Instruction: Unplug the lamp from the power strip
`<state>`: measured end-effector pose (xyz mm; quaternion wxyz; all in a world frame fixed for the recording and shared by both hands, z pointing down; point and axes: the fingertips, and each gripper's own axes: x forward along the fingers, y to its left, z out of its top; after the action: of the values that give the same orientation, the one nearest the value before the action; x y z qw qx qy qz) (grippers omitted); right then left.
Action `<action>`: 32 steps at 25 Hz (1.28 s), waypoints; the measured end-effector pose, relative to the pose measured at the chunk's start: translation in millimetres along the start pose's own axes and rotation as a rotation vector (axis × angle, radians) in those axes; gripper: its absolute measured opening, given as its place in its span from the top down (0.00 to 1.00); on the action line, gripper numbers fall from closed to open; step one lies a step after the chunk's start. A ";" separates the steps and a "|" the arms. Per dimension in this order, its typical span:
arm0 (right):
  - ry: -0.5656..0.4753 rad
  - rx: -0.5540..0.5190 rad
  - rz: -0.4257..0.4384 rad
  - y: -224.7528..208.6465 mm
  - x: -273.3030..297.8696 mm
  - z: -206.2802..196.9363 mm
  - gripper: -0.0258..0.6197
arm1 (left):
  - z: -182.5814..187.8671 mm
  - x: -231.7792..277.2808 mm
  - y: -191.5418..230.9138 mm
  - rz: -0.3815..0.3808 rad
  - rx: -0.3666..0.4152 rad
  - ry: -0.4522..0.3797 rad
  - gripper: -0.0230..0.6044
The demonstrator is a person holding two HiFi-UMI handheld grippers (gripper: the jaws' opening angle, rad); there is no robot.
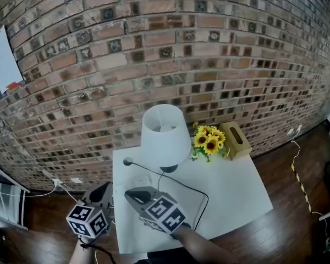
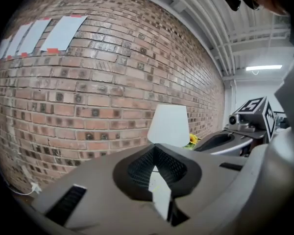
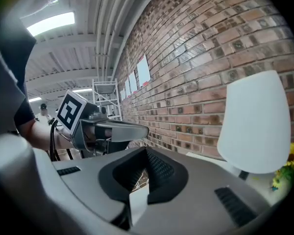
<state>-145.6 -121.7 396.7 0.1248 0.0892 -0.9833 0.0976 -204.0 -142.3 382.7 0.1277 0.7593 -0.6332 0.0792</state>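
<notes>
I'm facing a white counter (image 1: pixel 236 194) against a brick wall (image 1: pixel 170 54); the lamp (image 1: pixel 165 136) is standing beyond the left tongs (image 1: pixel 105 188) and right tongs (image 1: pixel 128 193), both pressed together.

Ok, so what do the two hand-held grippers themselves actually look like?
Both are smooth grey plastic shells tapering to a pointed tip. The left hand-held gripper and the right hand-held gripper each carry a white cube printed with black square markers. Lining the jaws are black ridged pads. Some thin black cables loop behind the left one's cube.
</notes>
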 end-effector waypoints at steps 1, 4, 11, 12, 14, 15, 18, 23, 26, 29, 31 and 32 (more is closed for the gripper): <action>0.006 0.005 -0.021 0.3 -2.3 0.1 0.96 | -0.7 2.5 -3.6 -0.022 -0.002 -0.001 0.93; 0.016 -0.005 -0.087 2.9 -8.1 0.9 0.96 | 0.7 2.8 -15.0 -0.099 -0.011 -0.015 0.93; -0.003 0.016 -0.188 23.5 -24.2 3.6 0.96 | -14.9 -3.5 -21.4 -0.189 -0.019 0.002 0.93; -0.004 0.030 -0.194 28.0 -27.7 2.8 0.96 | -20.5 -3.2 -21.7 -0.203 -0.040 0.011 0.93; -0.001 0.048 -0.216 33.7 -35.8 0.6 0.96 | -24.9 -1.9 -25.7 -0.250 -0.101 0.011 0.93; 0.001 0.055 -0.232 34.5 -39.7 -1.0 0.96 | -23.4 -0.6 -29.3 -0.280 -0.130 0.003 0.93; 0.000 0.070 -0.288 34.4 -52.7 -7.6 0.96 | -16.2 6.8 -49.1 -0.363 -0.133 -0.012 0.93; -0.040 0.070 -0.380 35.5 -87.5 -8.3 0.96 | -16.6 13.9 -97.0 -0.471 -0.054 0.004 0.93; -0.070 0.067 -0.436 30.9 -111.1 -5.9 0.96 | -12.6 18.6 -120.8 -0.515 -0.043 0.003 0.93; -0.087 0.076 -0.495 25.6 -136.1 -10.7 0.96 | -11.1 23.1 -148.1 -0.568 -0.020 0.013 0.93; -0.095 0.095 -0.531 23.7 -154.6 -16.9 0.96 | -13.2 24.6 -168.3 -0.601 -0.002 0.025 0.93; -0.100 0.104 -0.546 23.5 -163.7 -20.3 0.96 | -14.9 24.4 -178.4 -0.616 0.005 0.031 0.93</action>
<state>10.3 -70.0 369.0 0.0929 0.3619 -0.9215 0.1059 -23.7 -131.4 387.1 0.1535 0.9145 -0.3709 0.0501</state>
